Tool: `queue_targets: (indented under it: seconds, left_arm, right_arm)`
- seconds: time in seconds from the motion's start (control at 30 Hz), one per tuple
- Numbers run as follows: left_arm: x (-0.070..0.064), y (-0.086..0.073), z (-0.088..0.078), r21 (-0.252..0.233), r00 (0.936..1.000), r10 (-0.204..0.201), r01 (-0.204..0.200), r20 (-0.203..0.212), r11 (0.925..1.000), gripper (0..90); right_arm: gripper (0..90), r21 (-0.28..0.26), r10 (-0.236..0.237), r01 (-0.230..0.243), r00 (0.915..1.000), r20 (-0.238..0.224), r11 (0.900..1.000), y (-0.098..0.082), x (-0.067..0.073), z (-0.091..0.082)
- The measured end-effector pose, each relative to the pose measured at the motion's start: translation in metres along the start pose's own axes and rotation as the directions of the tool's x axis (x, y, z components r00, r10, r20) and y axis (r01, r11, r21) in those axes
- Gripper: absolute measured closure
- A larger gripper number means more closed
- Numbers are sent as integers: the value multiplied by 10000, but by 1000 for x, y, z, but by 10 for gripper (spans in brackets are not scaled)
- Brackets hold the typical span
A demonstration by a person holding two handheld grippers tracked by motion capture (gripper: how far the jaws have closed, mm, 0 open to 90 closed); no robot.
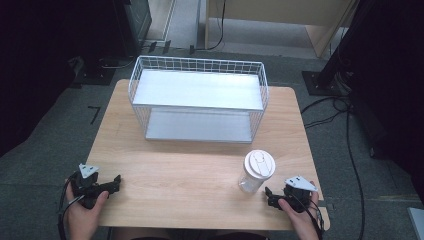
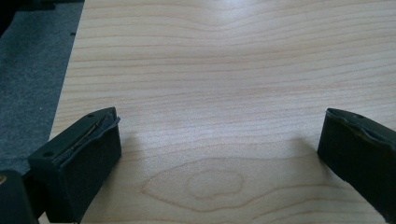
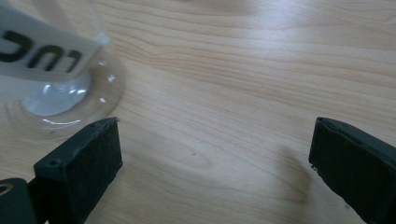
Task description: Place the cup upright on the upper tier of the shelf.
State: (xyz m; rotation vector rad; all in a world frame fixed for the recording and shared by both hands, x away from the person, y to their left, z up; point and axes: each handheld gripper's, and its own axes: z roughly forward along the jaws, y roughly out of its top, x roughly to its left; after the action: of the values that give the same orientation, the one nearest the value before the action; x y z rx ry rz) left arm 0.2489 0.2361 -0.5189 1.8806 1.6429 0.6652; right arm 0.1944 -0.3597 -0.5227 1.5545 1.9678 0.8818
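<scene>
Presently: my left gripper [image 2: 219,154], jaws wide apart, over bare table [image 1: 190,170]. My right gripper [image 3: 215,163], likewise spread, empty, just beside upright clear cup [image 1: 256,175]. Wire basket [image 1: 197,100] beyond.

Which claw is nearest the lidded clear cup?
The right claw, held at the table's near right corner, sits just beside the clear cup. The left claw is far across at the near left corner.

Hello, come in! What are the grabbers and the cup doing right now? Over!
Both grippers, left and right, open, empty. Cup upright, lid on, near right gripper. Rack behind, empty. Nothing blocking.
</scene>
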Motion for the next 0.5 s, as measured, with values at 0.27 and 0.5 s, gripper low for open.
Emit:
queue_targets:
  seconds: [0.27,0.5]
  left_arm:
    - [0,0,0,5,10000,-3,3,-5,10000,0]
    - [0,0,0,-2,10000,-3,3,0,10000,0]
  right_arm:
    - [24,-159,-320,311,9976,-607,9994,2,17,-2]
    - [20,-252,-732,709,9916,-1062,9972,3,29,-2]
